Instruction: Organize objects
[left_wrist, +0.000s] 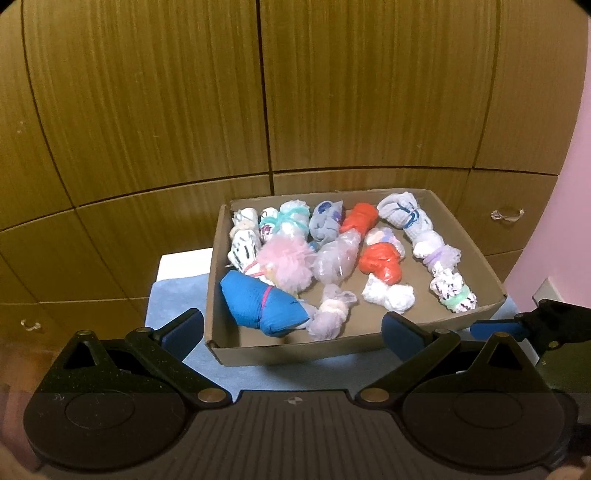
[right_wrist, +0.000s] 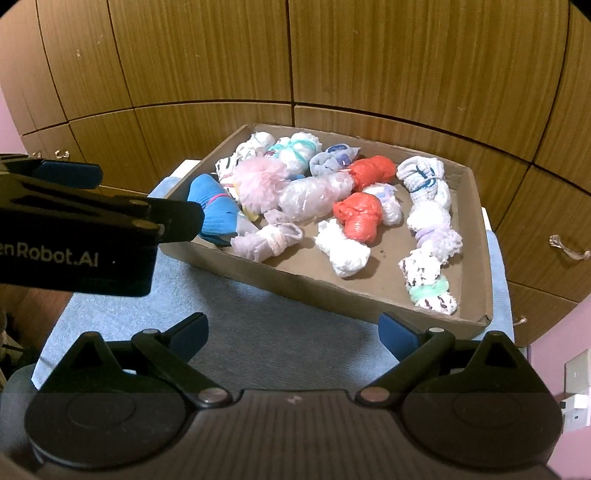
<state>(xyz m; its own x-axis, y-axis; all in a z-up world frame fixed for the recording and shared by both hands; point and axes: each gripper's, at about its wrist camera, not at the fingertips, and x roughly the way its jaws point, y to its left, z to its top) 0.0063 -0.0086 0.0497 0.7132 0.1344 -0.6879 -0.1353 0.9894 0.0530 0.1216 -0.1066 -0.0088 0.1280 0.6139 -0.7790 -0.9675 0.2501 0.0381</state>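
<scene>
Both my grippers wide open, empty, short of the box (left_wrist: 354, 349).
Left gripper (left_wrist: 291, 328), right gripper (right_wrist: 291, 330) over blue cloth (right_wrist: 258, 332); bundles (right_wrist: 358, 218) in box.

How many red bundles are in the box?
2: one red bundle near the back, another mid-box in front of it. Others could be buried.

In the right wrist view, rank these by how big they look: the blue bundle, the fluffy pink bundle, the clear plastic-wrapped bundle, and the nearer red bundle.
1. Clear plastic-wrapped bundle.
2. Fluffy pink bundle and nearer red bundle: too alike to split.
Blue bundle: unranked, because the left gripper covers part of it.
</scene>
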